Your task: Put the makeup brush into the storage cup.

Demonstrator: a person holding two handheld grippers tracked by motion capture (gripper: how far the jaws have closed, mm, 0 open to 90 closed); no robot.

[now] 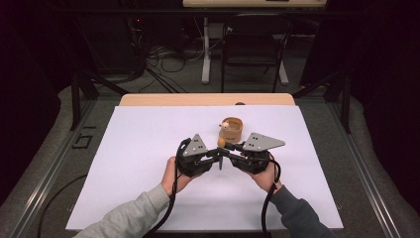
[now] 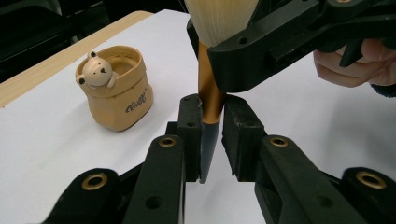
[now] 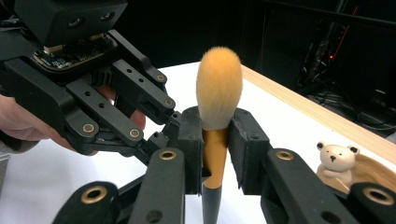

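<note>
With both the left gripper (image 2: 212, 135) and right gripper (image 3: 215, 156) clamped on the upright makeup brush (image 3: 216, 116), uneven pulling risks twisting it loose toward the bear-faced holder (image 2: 116, 88) beside them.

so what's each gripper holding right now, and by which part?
Both hold the upright makeup brush with gold ferrule and dark handle: left gripper low at ferrule and handle, right gripper higher, on the ferrule under the bristles.
</note>
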